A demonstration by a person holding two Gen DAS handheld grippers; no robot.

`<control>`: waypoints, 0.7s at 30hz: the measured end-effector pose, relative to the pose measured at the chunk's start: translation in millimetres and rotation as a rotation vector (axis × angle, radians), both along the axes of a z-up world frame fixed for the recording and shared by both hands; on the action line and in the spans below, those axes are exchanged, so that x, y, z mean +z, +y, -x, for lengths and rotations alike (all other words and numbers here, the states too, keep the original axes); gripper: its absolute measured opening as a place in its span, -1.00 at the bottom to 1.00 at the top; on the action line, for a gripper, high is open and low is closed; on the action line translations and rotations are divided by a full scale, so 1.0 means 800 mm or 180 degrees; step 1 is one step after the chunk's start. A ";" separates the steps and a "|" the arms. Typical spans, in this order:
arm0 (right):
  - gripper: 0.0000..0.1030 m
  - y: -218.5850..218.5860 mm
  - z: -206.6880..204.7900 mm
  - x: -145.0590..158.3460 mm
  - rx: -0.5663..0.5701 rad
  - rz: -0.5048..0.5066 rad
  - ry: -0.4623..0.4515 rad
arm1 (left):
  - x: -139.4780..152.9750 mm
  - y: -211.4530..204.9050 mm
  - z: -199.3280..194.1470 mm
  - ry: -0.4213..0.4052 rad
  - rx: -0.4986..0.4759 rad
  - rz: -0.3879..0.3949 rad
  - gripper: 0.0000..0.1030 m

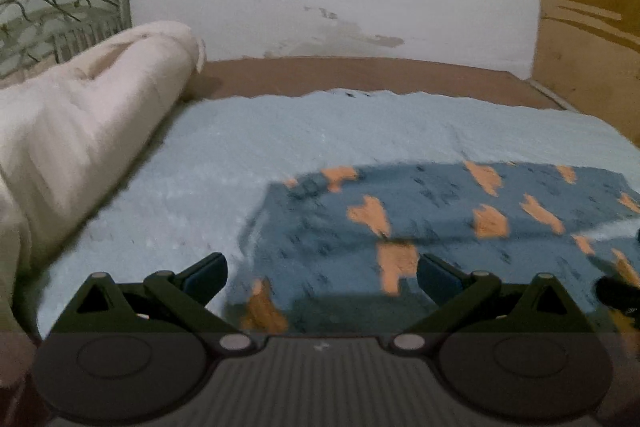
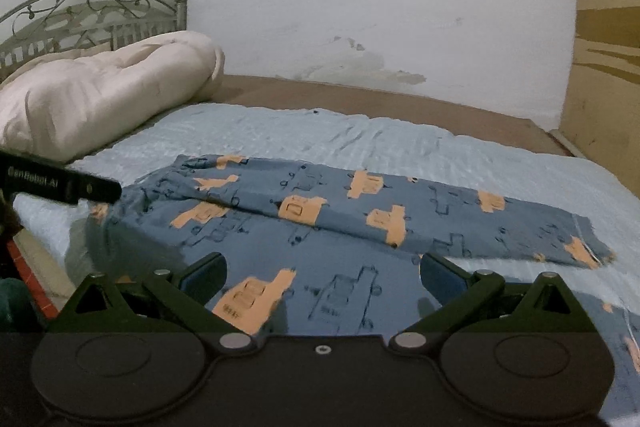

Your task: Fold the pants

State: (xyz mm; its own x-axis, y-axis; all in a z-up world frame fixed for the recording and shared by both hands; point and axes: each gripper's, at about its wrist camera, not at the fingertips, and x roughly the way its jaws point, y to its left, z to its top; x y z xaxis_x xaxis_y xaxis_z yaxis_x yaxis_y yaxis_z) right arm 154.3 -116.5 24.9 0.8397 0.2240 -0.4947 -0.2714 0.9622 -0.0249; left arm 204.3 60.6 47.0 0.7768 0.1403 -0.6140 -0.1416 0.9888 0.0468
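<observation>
1. Pants: a pair in soft blue cloth printed with orange vehicle shapes and dark outline drawings, lying on the pale blue textured bedspread that covers the bed, near its front edge.
2. In the right wrist view the two legs lie separately. One stretches away to the right and ends in a frayed hem; the other runs toward the camera and passes under the gripper. They meet at the waist end on the left and overlap only there, so I judge the lengthwise fold, one leg laid on the other, as not yet made.
3. The left wrist view is blurred, but it shows the waist end of the pants flat on the bedspread, with a straight left edge.
4. The left gripper has its fingers spread wide with nothing between them; it hangs over the waist corner.
5. The right gripper is likewise spread and empty, above the near leg.
6. Left to do, by my reading: almost everything. Bring the legs together, then fold the length in half or thirds.
7. A rolled cream quilt and a grey metal headboard sit well apart on the left.
</observation>
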 end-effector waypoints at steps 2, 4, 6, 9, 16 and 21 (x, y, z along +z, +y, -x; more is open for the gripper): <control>0.99 -0.011 -0.022 0.003 0.0133 -0.0107 -0.0067 | 0.003 0.007 -0.027 -0.0021 0.0018 -0.0130 0.99; 0.99 -0.023 -0.049 0.007 0.0255 -0.0191 -0.0077 | 0.004 0.012 -0.056 -0.0040 0.0014 -0.0291 0.99; 0.99 -0.035 -0.078 0.010 0.0359 -0.0220 -0.0063 | 0.001 0.018 -0.084 -0.0035 -0.0014 -0.0399 0.99; 0.99 -0.050 -0.123 0.010 0.0579 -0.0193 0.0042 | -0.005 0.024 -0.120 -0.0016 -0.0061 -0.0463 0.99; 0.99 -0.083 -0.220 -0.005 0.0712 -0.0343 0.0404 | -0.028 0.031 -0.185 0.0052 -0.0220 -0.0599 0.99; 0.99 -0.094 -0.283 -0.025 0.0729 -0.0169 0.0519 | -0.045 0.033 -0.218 0.0102 -0.0501 -0.0655 0.99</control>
